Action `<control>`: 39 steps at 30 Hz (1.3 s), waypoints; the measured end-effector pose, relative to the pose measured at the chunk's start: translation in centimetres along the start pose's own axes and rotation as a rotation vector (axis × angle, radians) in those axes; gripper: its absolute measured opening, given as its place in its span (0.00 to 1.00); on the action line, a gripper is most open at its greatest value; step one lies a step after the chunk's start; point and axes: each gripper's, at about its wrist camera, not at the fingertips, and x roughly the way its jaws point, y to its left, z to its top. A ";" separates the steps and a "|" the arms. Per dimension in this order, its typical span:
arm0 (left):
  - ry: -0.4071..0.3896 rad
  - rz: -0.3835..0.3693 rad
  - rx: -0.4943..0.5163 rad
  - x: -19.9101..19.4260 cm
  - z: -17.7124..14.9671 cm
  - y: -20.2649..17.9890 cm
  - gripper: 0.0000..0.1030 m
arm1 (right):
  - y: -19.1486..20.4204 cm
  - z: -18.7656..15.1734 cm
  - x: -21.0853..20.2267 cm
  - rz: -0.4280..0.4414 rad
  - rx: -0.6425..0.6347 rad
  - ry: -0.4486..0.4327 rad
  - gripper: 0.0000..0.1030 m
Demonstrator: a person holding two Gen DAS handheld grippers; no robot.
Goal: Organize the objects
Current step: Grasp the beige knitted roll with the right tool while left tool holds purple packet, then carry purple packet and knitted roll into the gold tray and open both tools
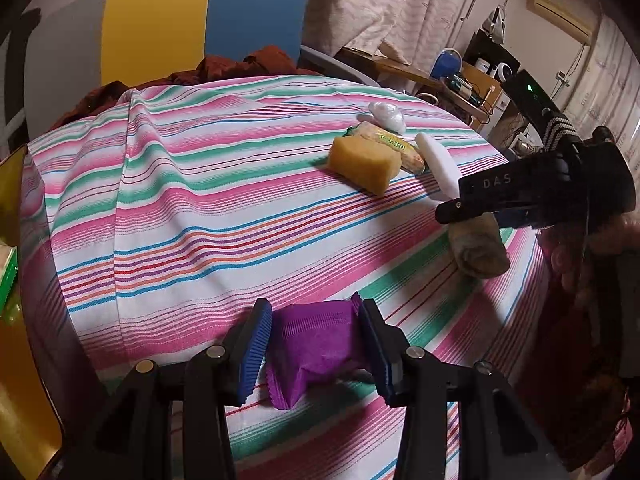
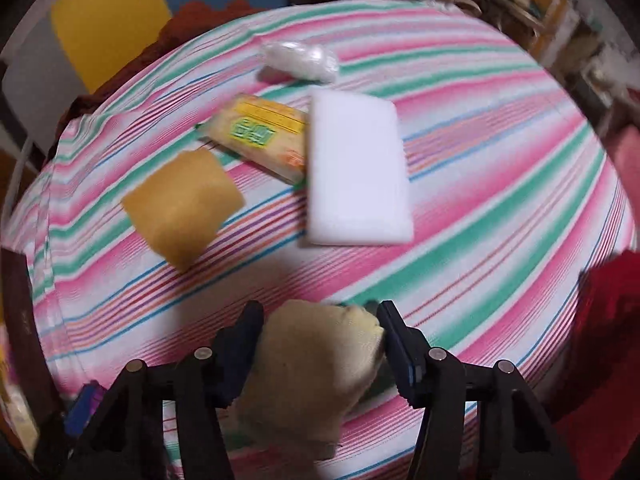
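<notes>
1. Left wrist view: left gripper [image 1: 316, 344] clamping a purple cloth [image 1: 316, 350] between its blue ribbed pads [image 1: 256, 350], low over the striped tabletop [image 1: 180, 220]. Cloth sagging and folding below the pads, so judged soft, light and non-fragile; best held across the bunched middle, as here, to keep loose ends from trailing.
2. Same view, farther off: yellow sponge [image 1: 364, 164] touching a wrapped packet [image 1: 394, 148], a white foam block [image 1: 438, 168] just beside these, and a clear plastic bundle [image 1: 386, 116] behind. Right gripper [image 1: 520, 208] entering from the right edge, with a rolled beige cloth [image 1: 480, 250] hanging beneath it.
3. Right wrist view, motion-blurred: right gripper [image 2: 320, 340] closing narrowly around the beige cloth [image 2: 312, 368], which is bulging between the pads and drooping toward the camera. Judged compressible and slip-resistant; a grip on the thick folded part is advisable.
4. Same view, beyond: white foam block [image 2: 358, 172] lying flat, overlapping the edge of the wrapped packet [image 2: 260, 134]; yellow sponge [image 2: 184, 204] near but apart; plastic bundle [image 2: 300, 58] at the far side. Foam and sponge judged light and squashable, needing only gentle closing across the short sides.
</notes>
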 end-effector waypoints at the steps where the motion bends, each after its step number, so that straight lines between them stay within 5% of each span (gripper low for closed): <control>1: -0.003 0.005 0.005 0.0 0.0 -0.1 0.44 | 0.4 -0.1 -0.1 0.026 -0.026 -0.003 0.57; 9: -0.012 0.025 0.020 -0.3 0.2 -0.4 0.42 | 4.5 -1.8 -0.5 0.204 -0.223 0.013 0.57; 27: -0.027 0.037 0.032 -2.4 -0.3 -0.7 0.38 | 6.8 -3.1 0.9 0.110 -0.310 0.046 0.67; 31: -0.030 0.029 0.039 -2.5 -0.3 -0.7 0.36 | 6.6 -3.3 0.2 0.116 -0.305 0.033 0.57; 39: -0.022 -0.011 0.006 -2.2 -0.5 -0.1 0.36 | 5.9 -2.8 -1.2 0.168 -0.262 -0.011 0.55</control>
